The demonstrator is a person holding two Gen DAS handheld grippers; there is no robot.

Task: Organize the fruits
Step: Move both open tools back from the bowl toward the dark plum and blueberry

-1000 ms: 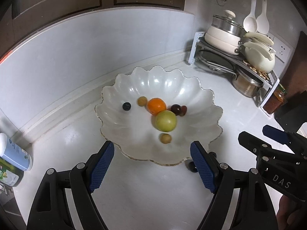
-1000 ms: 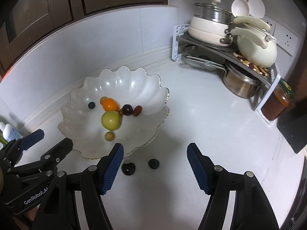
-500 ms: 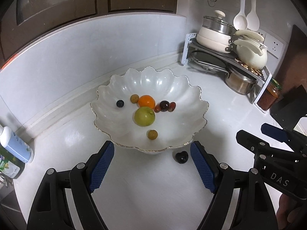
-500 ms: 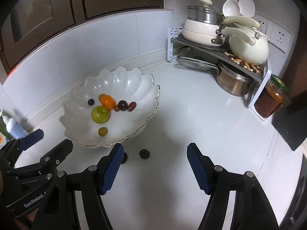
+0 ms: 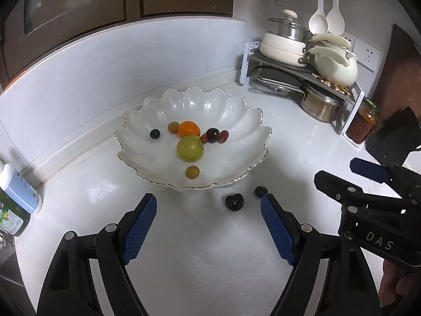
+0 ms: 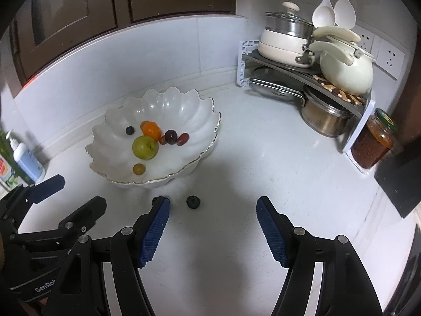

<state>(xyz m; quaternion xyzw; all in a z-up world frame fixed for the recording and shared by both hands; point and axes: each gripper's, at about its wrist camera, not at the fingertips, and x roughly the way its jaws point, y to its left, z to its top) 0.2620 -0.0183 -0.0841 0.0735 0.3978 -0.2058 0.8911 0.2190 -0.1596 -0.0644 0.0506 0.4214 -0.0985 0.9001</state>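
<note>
A white scalloped bowl [image 5: 236,121] [image 6: 200,115] on the white counter holds a green apple [image 5: 190,148] [image 6: 145,147], an orange [image 5: 188,129] [image 6: 151,129], dark grapes [image 5: 213,134] [image 6: 171,137], a blueberry [image 5: 155,133] [image 6: 129,130] and small yellow-brown fruits [image 5: 192,172] [image 6: 139,168]. Two dark fruits lie on the counter in front of the bowl: a larger one [image 5: 234,202] and a blueberry [image 5: 260,191] [image 6: 193,201]. My left gripper [image 5: 209,226] is open and empty, just short of them. My right gripper [image 6: 213,226] is open and empty, with the blueberry between and beyond its fingers.
A corner rack [image 5: 302,65] [image 6: 305,68] at the back right carries pots, lids and a cream kettle [image 6: 347,71]. A jar [image 5: 361,126] [image 6: 373,142] stands beside it. Bottles [image 5: 18,184] [image 6: 26,158] stand at the left edge. Each gripper shows in the other's view [image 5: 373,205] [image 6: 47,216].
Both grippers have pulled back from the bowl and risen. The two dark fruits in front of the bowl, partly hidden before, now show fully in the left wrist view.
</note>
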